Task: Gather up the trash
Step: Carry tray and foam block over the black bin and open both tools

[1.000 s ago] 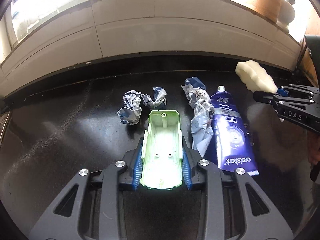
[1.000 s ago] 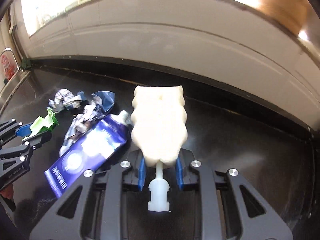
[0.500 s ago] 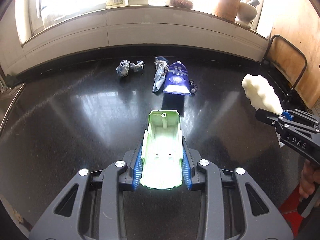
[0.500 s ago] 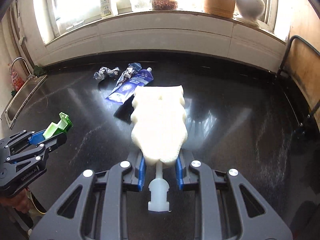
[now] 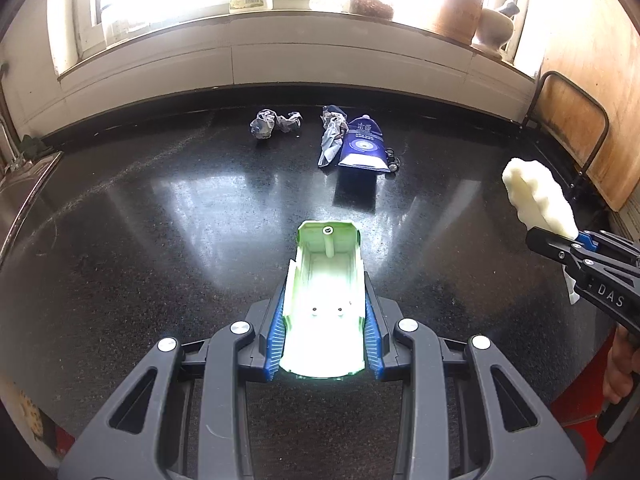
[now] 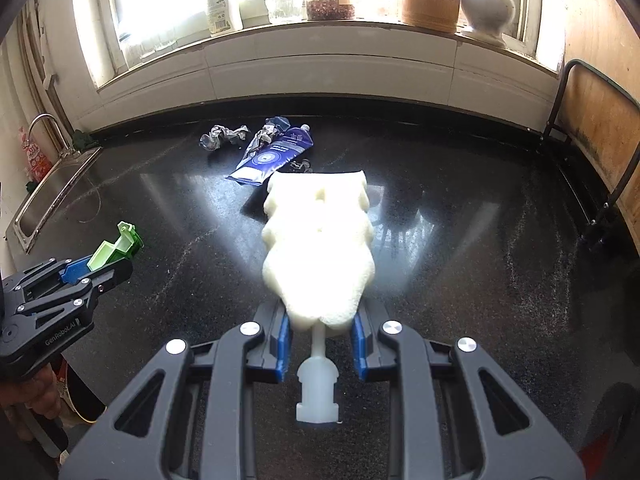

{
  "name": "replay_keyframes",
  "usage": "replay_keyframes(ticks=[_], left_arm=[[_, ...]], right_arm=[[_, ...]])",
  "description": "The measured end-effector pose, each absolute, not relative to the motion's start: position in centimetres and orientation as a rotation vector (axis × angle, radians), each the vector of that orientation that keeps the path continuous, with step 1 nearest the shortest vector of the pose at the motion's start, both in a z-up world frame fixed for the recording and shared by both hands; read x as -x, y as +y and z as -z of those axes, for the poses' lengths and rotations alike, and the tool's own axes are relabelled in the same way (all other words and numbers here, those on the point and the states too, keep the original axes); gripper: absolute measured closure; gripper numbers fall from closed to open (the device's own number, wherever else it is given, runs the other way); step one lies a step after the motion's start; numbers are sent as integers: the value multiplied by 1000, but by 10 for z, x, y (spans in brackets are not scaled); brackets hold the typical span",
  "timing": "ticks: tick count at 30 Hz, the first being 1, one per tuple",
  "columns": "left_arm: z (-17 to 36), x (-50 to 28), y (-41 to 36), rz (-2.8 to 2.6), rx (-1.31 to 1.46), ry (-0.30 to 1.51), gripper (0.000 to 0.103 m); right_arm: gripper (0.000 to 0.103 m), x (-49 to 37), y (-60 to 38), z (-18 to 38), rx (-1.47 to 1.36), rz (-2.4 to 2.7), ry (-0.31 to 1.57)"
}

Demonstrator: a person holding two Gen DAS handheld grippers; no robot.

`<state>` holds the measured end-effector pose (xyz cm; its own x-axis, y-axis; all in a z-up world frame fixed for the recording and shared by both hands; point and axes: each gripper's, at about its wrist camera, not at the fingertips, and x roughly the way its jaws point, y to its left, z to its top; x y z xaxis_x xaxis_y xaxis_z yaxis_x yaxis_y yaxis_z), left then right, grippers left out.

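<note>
My left gripper (image 5: 325, 312) is shut on a light green plastic tray piece (image 5: 325, 300), held above the black counter (image 5: 160, 240); it also shows at the left of the right wrist view (image 6: 116, 250). My right gripper (image 6: 320, 332) is shut on a cream sponge brush head (image 6: 318, 240) with a white plastic stem (image 6: 317, 384); it also shows at the right of the left wrist view (image 5: 536, 200). At the counter's back lie a crumpled wrapper (image 5: 274, 124), a second crumpled wrapper (image 5: 332, 136) and a blue toothpaste tube (image 5: 364, 144).
A sink (image 6: 52, 192) with a tap is at the counter's left end. The window sill holds bottles, a jar and a white vase (image 6: 488, 4). A wooden board in a black metal frame (image 6: 600, 128) stands at the right edge.
Both grippers have pulled back and up from the trash pile with their items held. The wrappers and tube now lie far ahead near the wall.
</note>
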<state>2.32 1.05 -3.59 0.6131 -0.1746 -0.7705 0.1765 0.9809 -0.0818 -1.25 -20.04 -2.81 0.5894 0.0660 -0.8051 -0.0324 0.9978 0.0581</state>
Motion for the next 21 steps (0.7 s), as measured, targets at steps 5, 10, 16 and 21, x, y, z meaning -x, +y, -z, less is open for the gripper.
replay_keyframes(ticks=[5,10,16,21], left_arm=[[33,-22,24,174,9,882,70],[24,-13,57,109,37,859,70],[12,15,127,-41,84,828,70],[11,53,197,-204,152,814,70]], right_arm=[[79,6,-185,26,-33,-90,937],[79,-3,-143,21,-12,-185,929],[79,-11,-54,14,37,-382,912],[79,-6,42,11,95,-587,905]])
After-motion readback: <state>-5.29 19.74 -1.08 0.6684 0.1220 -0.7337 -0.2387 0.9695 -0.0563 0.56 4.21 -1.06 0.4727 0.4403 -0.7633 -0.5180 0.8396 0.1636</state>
